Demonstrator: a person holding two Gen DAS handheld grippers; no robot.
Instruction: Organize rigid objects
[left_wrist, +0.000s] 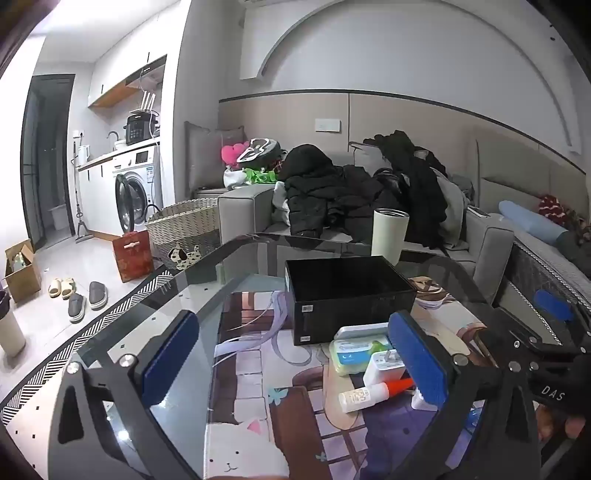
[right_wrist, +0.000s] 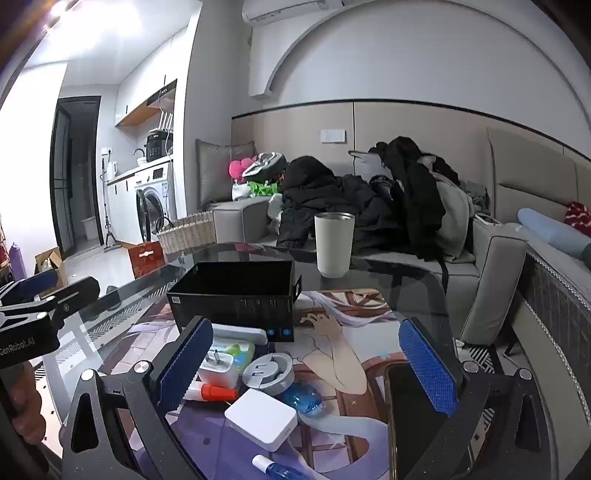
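Left gripper (left_wrist: 295, 365) with jaws spread wide and nothing between the blue pads; its right finger (left_wrist: 417, 358) covers part of a small heap of items, so that the glue bottle (left_wrist: 364, 395) with its orange cap shows only up to the pad and the white plug adapter (left_wrist: 382, 365) and green packet (left_wrist: 351, 350) are partly masked. Right gripper (right_wrist: 306, 369) likewise fully open and empty; between its fingers lie a white square box (right_wrist: 262, 417), a grey round reel (right_wrist: 267, 371) and a blue crumpled object (right_wrist: 304, 400) too unclear to identify. A blue spray bottle (right_wrist: 280, 470) is cut off by the lower edge, and a dark phone (right_wrist: 400, 417) beside the right finger (right_wrist: 424, 369) is partly hidden by it. Just beyond the fingertips in both views stands an open black box (left_wrist: 347, 295), its inside too dark to read. Behind it, a cream tumbler (left_wrist: 389, 234) rests on the glass table (left_wrist: 207, 280), whose printed mat is half covered. Farther off, a sofa (left_wrist: 243, 206) carries dark clothing in an indistinct pile; a wicker basket (left_wrist: 184, 225) and washing machine (left_wrist: 135, 184) stand beyond the left finger.
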